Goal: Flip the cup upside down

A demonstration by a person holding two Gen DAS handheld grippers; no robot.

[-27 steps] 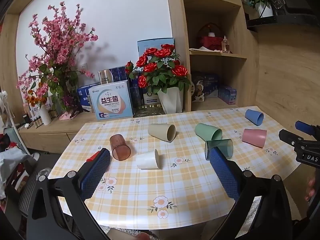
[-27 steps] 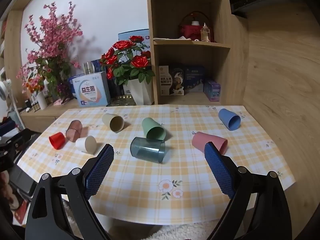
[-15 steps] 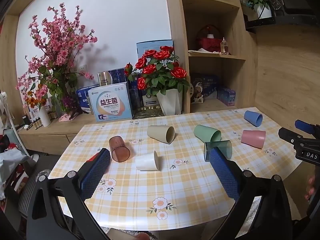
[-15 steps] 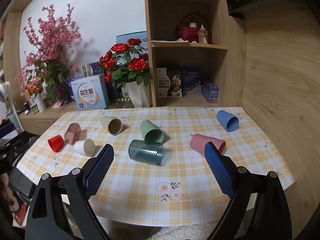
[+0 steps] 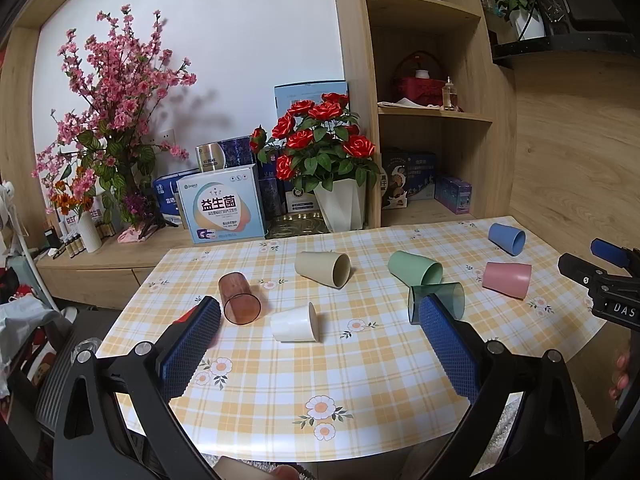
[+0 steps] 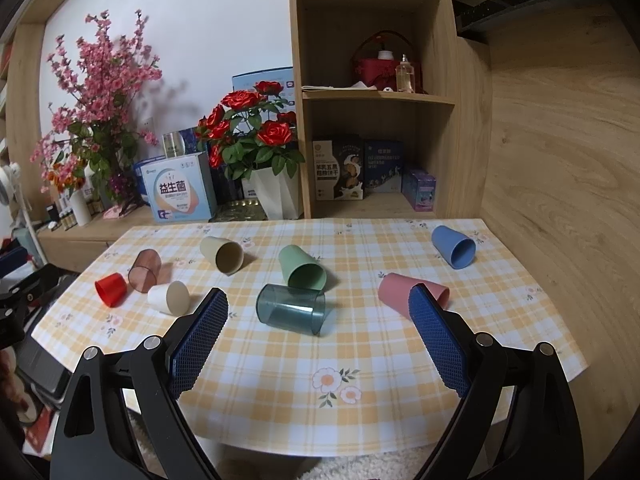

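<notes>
Between the right gripper's [image 6: 318, 338] spread jaws lies the teal cup [image 6: 291, 309] on its side, bare tablecloth [image 6: 280, 380] short of it. The green cup [image 6: 303, 269] touches it just beyond; the pink cup [image 6: 400, 292] crowds the right jaw. Ahead of the left gripper [image 5: 320, 344], the white cup [image 5: 295, 323] sits with open cloth around it.
</notes>
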